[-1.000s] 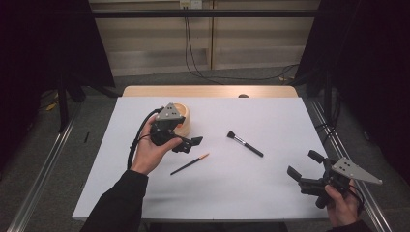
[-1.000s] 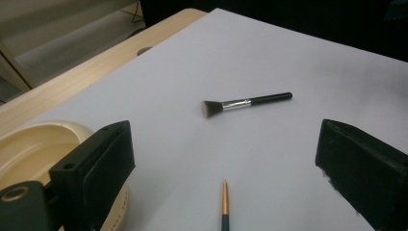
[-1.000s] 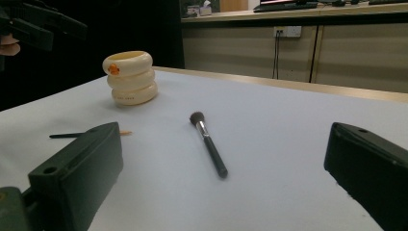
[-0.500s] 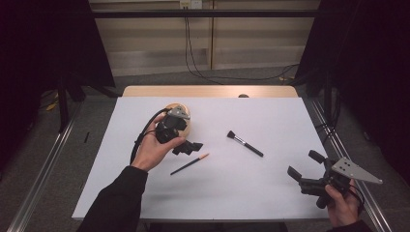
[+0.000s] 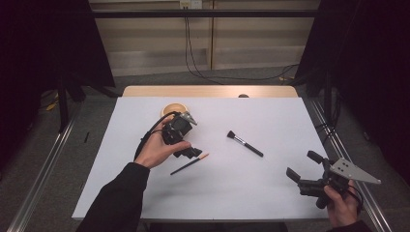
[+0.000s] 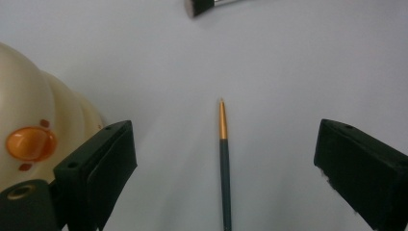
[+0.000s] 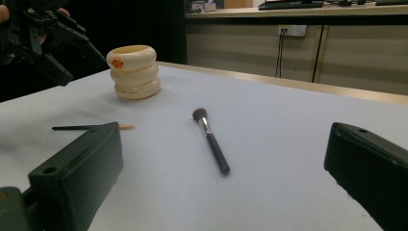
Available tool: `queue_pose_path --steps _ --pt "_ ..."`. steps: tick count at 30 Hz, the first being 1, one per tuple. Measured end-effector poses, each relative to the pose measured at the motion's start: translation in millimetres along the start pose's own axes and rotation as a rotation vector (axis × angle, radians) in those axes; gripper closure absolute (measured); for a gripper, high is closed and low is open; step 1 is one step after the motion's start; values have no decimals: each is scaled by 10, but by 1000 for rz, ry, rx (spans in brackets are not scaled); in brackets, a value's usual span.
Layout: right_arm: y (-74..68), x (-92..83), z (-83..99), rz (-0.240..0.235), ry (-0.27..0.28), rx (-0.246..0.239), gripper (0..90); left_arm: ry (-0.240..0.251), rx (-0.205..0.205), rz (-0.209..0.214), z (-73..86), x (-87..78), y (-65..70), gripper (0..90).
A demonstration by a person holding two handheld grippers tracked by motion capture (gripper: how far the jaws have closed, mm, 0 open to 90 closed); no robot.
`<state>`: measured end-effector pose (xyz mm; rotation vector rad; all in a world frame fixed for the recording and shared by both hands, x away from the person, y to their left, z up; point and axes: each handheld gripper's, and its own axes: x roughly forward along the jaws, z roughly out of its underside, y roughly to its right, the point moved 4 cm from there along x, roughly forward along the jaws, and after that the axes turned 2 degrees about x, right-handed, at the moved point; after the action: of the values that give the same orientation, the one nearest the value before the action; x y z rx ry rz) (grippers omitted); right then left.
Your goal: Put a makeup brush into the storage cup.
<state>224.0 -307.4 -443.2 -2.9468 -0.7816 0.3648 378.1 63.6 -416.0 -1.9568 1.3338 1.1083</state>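
Note:
A thin dark pencil-like brush [image 5: 190,164] with an orange tip lies on the white table [image 5: 251,193]. My left gripper [image 5: 189,151] hovers just above its tip, jaws open and pointing down; in the left gripper view the thin brush [image 6: 223,159] lies between the open jaws [image 6: 223,139]. A black-handled makeup brush [image 5: 245,143] lies at mid-table. A cream ringed holder [image 5: 172,109] stands behind my left hand. My right gripper [image 5: 303,165] is held open near the front right corner, empty, facing the makeup brush [image 7: 211,142].
The cream holder [image 7: 133,72] has an orange mark near its rim and stands close beside the left jaw [image 6: 29,130]. A wooden strip [image 5: 208,91] edges the table's far side. Metal rails [image 5: 333,135] run along both sides.
My left gripper has dropped and moved slightly right from beside the holder, down over the thin brush's tip. The right gripper has stayed put.

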Motion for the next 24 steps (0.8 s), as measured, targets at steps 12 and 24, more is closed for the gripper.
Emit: queue_pose_path --steps 12,24 --pt "5 -5 -6 1 6 4 0 -155 14 18 53 223 -11 117" --pt "7 -14 -11 8 8 -4 0 -242 58 54 117 355 4 322"
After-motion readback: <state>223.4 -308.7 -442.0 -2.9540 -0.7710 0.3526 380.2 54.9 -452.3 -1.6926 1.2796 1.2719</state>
